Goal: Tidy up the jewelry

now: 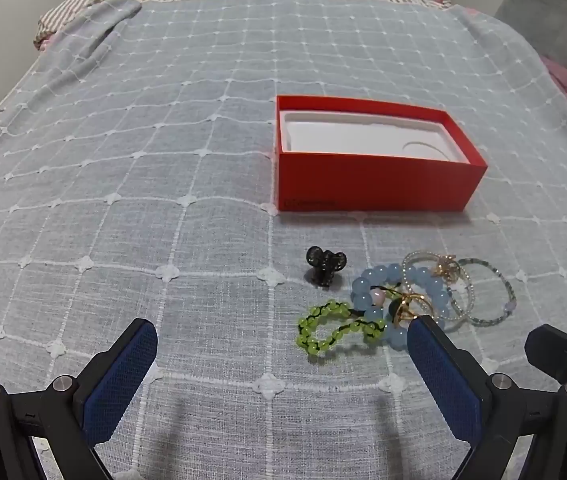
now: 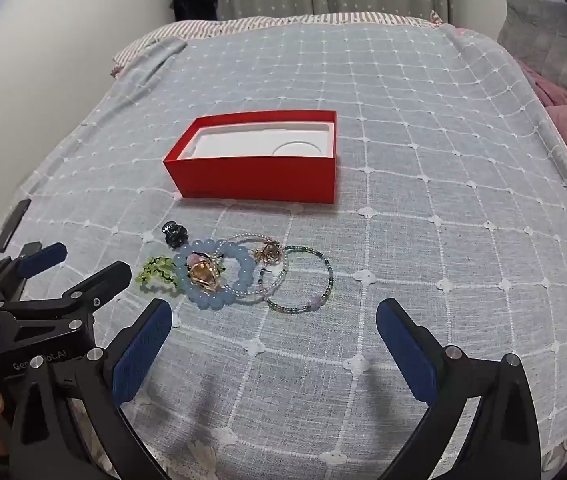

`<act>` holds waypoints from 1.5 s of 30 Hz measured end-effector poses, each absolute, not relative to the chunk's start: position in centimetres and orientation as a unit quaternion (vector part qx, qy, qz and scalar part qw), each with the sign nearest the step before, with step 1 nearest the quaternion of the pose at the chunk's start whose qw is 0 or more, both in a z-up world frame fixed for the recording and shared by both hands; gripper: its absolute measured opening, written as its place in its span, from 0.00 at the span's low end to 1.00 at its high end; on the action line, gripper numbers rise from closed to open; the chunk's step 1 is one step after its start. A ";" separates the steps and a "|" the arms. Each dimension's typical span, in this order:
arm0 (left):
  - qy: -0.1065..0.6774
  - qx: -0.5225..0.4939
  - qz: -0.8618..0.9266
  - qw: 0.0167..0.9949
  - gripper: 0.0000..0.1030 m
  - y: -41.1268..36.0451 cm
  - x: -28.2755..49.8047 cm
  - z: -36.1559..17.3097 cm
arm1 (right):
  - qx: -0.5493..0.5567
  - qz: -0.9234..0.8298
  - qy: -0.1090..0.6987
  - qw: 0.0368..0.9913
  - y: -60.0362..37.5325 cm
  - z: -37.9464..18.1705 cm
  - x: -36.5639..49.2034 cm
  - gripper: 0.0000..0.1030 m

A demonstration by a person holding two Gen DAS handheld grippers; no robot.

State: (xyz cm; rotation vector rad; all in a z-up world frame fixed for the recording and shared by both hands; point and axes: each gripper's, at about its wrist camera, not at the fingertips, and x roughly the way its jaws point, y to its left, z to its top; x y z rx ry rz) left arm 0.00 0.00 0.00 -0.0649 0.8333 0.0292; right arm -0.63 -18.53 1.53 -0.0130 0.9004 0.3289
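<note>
**Jewelry: none sorted yet, box empty**

The jewelry lies in a loose cluster on the bed (image 1: 123,160), on the near side of the red box (image 1: 375,180) and apart from it. The cluster comprises a green bead bracelet (image 1: 335,332), a blue bead bracelet (image 2: 213,274) with a gold claw clip (image 2: 203,274) resting on it, a clear bead bracelet (image 2: 261,276) carrying a second gold piece (image 2: 268,253), and a thin dark-green bead bracelet (image 2: 303,280). Several of these overlap. A black claw clip (image 1: 325,266) stands just left of the cluster, separate from it.

Container status: the red box is open, with no lid in view. Its white moulded insert (image 2: 259,142) shows no contents.

Progress, as judged from this layout: nothing has been transferred; every item remains to be moved.

Left gripper (image 1: 281,364): fingers spread wide apart, empty, above the bedspread just near of the cluster. Right gripper (image 2: 273,344): fingers likewise wide apart, empty, near of the cluster.
</note>
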 end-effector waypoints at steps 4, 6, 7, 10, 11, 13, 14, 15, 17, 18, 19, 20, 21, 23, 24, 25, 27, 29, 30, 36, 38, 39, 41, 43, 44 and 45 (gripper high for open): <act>0.405 -0.036 0.012 0.913 1.00 0.2 -0.1 0.0 | -0.007 0.159 0.432 0.888 -18.7 1.5 -0.6 1.00; 0.404 -0.036 0.013 0.914 1.00 0.3 -0.2 0.2 | -0.007 0.159 0.431 0.888 -18.7 1.5 -0.6 1.00; 0.404 -0.027 0.016 0.914 1.00 0.1 0.2 -0.1 | -0.006 0.160 0.433 0.887 -18.5 1.4 -0.5 1.00; 0.404 -0.027 0.016 0.914 1.00 0.1 0.1 -0.2 | -0.007 0.159 0.432 0.888 -18.5 1.4 -0.5 1.00; 0.404 -0.026 0.016 0.914 1.00 0.2 0.1 -0.3 | -0.007 0.159 0.432 0.888 -18.6 1.3 -0.5 1.00; 0.404 -0.027 0.017 0.914 1.00 0.4 0.2 -0.3 | -0.006 0.160 0.433 0.887 -18.7 1.3 -0.5 1.00; 0.403 -0.028 0.016 0.915 1.00 0.5 0.1 -0.3 | -0.006 0.160 0.433 0.887 -18.8 1.2 -0.4 1.00; 0.403 -0.027 0.016 0.915 1.00 0.5 0.2 -0.3 | -0.007 0.159 0.433 0.887 -18.7 1.4 -0.5 1.00; 0.403 -0.025 0.017 0.915 1.00 0.3 0.0 -0.2 | -0.006 0.161 0.433 0.887 -18.6 1.5 -0.6 1.00; 0.402 -0.024 0.017 0.915 1.00 0.3 0.1 -0.2 | -0.007 0.162 0.434 0.886 -18.5 1.5 -0.6 1.00; 0.403 -0.024 0.016 0.915 1.00 0.2 0.0 -0.2 | -0.008 0.162 0.433 0.887 -18.5 1.5 -0.7 1.00; 0.403 -0.022 0.015 0.915 1.00 0.2 0.0 -0.2 | -0.008 0.162 0.433 0.887 -18.5 1.5 -0.7 1.00; 0.403 -0.021 0.015 0.915 1.00 0.0 0.0 -0.2 | -0.008 0.163 0.433 0.887 -18.5 1.5 -0.7 1.00; 0.396 -0.024 0.014 0.918 1.00 0.0 0.0 -0.2 | -0.008 0.164 0.432 0.887 -18.5 1.5 -0.7 1.00; 0.397 -0.026 0.014 0.917 1.00 0.0 0.0 -0.2 | -0.009 0.164 0.430 0.888 -18.5 1.5 -0.7 1.00; 0.398 -0.027 0.014 0.917 1.00 0.0 0.0 -0.2 | -0.008 0.165 0.429 0.888 -18.5 1.5 -0.7 1.00; 0.399 -0.028 0.013 0.916 1.00 -0.1 0.0 -0.3 | -0.008 0.167 0.430 0.887 -18.4 1.6 -0.6 0.99; 0.399 -0.027 0.013 0.916 1.00 -0.2 0.0 -0.3 | -0.005 0.168 0.431 0.887 -18.5 1.6 -0.6 0.99; 0.401 -0.027 0.012 0.916 1.00 -0.2 0.0 -0.3 | -0.005 0.168 0.431 0.887 -18.5 1.7 -0.6 0.99; 0.402 -0.027 0.013 0.915 1.00 -0.3 0.0 -0.3 | -0.005 0.167 0.437 0.884 -18.5 1.6 -0.6 0.99; 0.404 -0.026 0.013 0.914 1.00 -0.3 0.0 -0.3 | -0.003 0.168 0.439 0.883 -18.5 1.6 -0.6 0.99; 0.404 -0.026 0.013 0.914 1.00 -0.3 0.0 -0.3 | -0.003 0.168 0.440 0.882 -18.5 1.6 -0.6 0.99; 0.405 -0.026 0.013 0.914 1.00 -0.3 0.1 -0.4 | -0.004 0.167 0.444 0.880 -18.5 1.6 -0.6 0.99; 0.409 -0.024 0.015 0.912 1.00 -0.3 0.1 -0.4 | -0.005 0.166 0.445 0.880 -18.5 1.6 -0.6 0.99; 0.414 -0.020 0.017 0.910 1.00 -0.4 0.1 -0.5 | -0.008 0.165 0.444 0.881 -18.5 1.6 -0.6 0.99; 0.414 -0.020 0.019 0.910 1.00 -0.4 0.1 -0.5 | -0.009 0.164 0.442 0.882 -18.5 1.6 -0.6 0.99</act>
